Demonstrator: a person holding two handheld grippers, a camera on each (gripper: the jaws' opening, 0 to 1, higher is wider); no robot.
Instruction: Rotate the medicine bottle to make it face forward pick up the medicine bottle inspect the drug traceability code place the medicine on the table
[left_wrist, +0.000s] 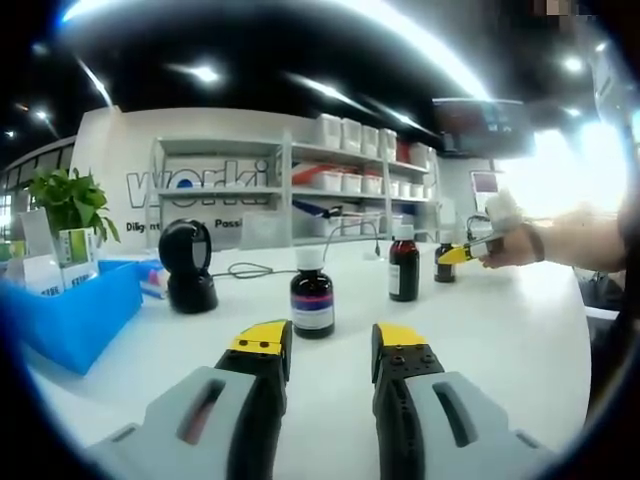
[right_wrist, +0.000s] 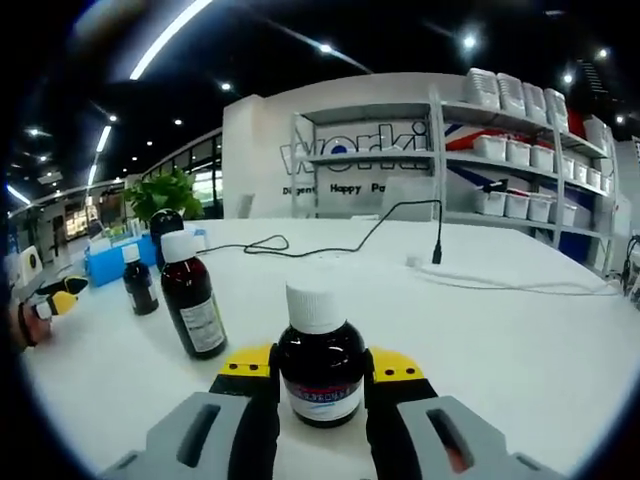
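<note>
Right gripper (right_wrist: 320, 372) first: I see its yellow-tipped jaws standing on either side of a dark medicine bottle (right_wrist: 320, 362) with a white cap, the tips level with the bottle's shoulder and apparently pressing its sides; the bottle stands upright on the white table (right_wrist: 520, 340), its label turned toward the camera. From the left gripper view, that same right gripper (left_wrist: 462, 253) shows small at the far right, held by a person's hand (left_wrist: 515, 245), with the bottle (left_wrist: 445, 262) at its tip. Left gripper (left_wrist: 331, 345) is spread, jaws well apart with nothing between them, hovering low over the table (left_wrist: 500, 340). Just beyond its tips stands a second dark bottle (left_wrist: 313, 292), upright, white label visible. Farther on and to the right a taller brown bottle (left_wrist: 404, 264) stands apart from it. To the left I note a black scanner (left_wrist: 188, 266) with a cable trailing across the table, and a blue bin (left_wrist: 75, 315) at the table's edge. Behind these, a potted plant (left_wrist: 70, 200) and white shelving (left_wrist: 340, 180) holding containers line the rear wall.
</note>
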